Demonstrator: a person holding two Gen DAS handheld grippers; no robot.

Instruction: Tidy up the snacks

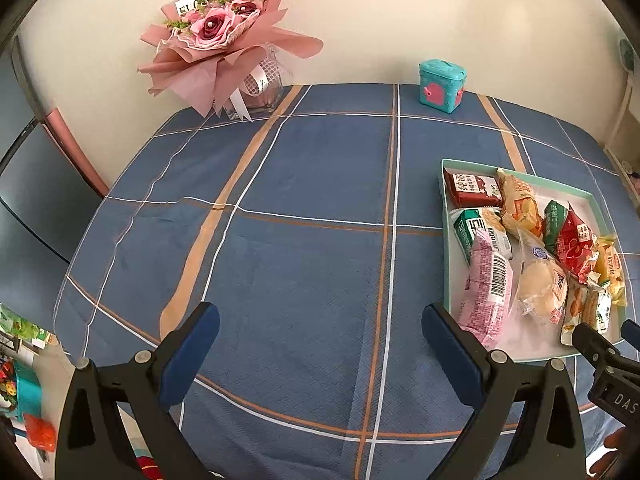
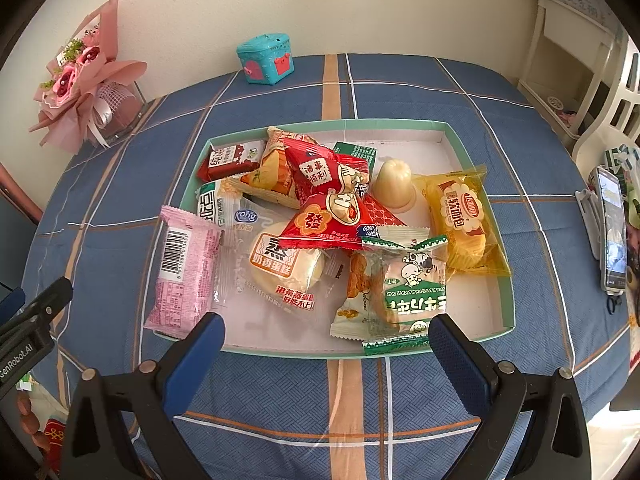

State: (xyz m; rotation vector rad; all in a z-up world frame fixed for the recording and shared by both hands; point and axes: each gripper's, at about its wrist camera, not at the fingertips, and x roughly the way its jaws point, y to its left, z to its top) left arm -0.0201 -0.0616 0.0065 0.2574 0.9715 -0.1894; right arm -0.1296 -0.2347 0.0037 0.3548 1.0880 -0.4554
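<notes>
Both grippers are hovering with fingers spread wide, holding nothing. The left gripper [image 1: 320, 334] is hanging over bare blue plaid tablecloth on the table [image 1: 304, 184], lower centre. The right gripper [image 2: 326, 344] is sitting at the near rim of the shallow teal-edged cardboard tray [image 2: 464, 140], mid-frame, where the wrapped snack packets [image 2: 320, 216] are lying piled.

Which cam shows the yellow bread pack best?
Right wrist: the yellow bread pack lies unobstructed at the tray's right side, label readable. Left wrist shows only a yellow sliver at the tray's far edge, behind the red packet.
</notes>
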